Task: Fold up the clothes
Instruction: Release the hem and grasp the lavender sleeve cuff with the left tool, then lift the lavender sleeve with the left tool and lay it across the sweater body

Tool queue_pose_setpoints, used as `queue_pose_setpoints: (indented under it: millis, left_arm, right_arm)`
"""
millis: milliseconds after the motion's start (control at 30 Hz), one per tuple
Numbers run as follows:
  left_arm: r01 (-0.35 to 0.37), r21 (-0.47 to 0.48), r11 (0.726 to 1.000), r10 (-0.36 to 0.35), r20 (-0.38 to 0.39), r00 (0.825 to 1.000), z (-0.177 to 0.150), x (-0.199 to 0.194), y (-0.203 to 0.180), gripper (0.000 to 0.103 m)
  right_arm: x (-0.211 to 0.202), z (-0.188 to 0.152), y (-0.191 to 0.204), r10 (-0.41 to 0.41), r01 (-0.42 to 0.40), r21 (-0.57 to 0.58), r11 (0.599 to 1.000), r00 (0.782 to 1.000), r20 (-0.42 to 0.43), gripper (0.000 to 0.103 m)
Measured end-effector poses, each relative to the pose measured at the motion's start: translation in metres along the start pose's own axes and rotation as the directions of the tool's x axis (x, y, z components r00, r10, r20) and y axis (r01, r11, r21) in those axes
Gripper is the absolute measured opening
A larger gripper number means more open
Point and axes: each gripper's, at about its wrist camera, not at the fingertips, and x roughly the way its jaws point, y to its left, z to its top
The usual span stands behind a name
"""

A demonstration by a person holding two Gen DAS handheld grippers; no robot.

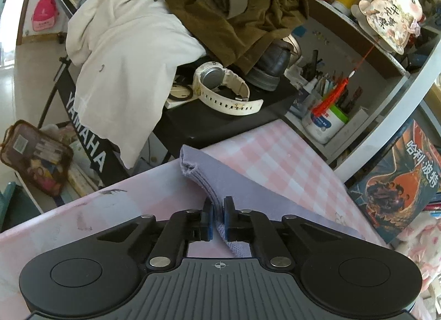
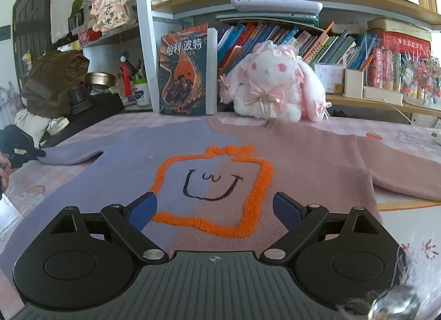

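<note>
**Sweater flat on the desk, left sleeve pinched**

Two-tone sweater (image 2: 220, 160) lies spread face-up on the pink checked tablecloth (image 2: 69, 171). One half lilac, the other dusty pink. Orange fuzzy frame (image 2: 212, 190) on the chest with a bow on top and a black smiling face inside. Both sleeves stretch outward; the pink one runs toward the right edge of the desk.

Left gripper (image 1: 217, 209): blue pads clenched on the edge of the lilac sleeve (image 1: 234, 179), close to its cuff, which lies near the table's far edge. Fabric passes between the closed fingers and comes out beneath them. From the right wrist view this gripper shows only as a dark shape at the sleeve's end.

Right gripper (image 2: 215, 207): fingers spread wide, nothing between them, hovering over the lower chest of the sweater, pads either side of the orange frame.

Behind the sweater: white-and-pink plush bunny (image 2: 273, 86) sitting just past the collar, a Harry Potter book (image 2: 184, 72) upright beside it, shelves packed with books (image 2: 289, 39).

Beyond the left end of the desk: a Yamaha keyboard (image 1: 88, 141) draped with a cream garment (image 1: 124, 53), olive clothes (image 1: 237, 3) heaped on top, a white wristwatch (image 1: 223, 91) and a dark shoe (image 1: 270, 66) next to them.
</note>
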Motion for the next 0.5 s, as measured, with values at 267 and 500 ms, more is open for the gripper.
queue_pose_setpoints:
  millis: [267, 500]
  left_arm:
    - [0.087, 0.16, 0.983, -0.099, 0.065, 0.993, 0.006, -0.032, -0.051, 0.004]
    - [0.175, 0.315, 0.933, -0.209, 0.078, 0.975, 0.0, -0.058, -0.106, 0.004]
  right_arm:
    - [-0.008, -0.001, 0.0, -0.027, 0.027, 0.0, 1.0, 0.999, 0.045, 0.093]
    - [-0.031, -0.007, -0.02, -0.099, 0.1, -0.028, 0.995, 0.994, 0.046, 0.093]
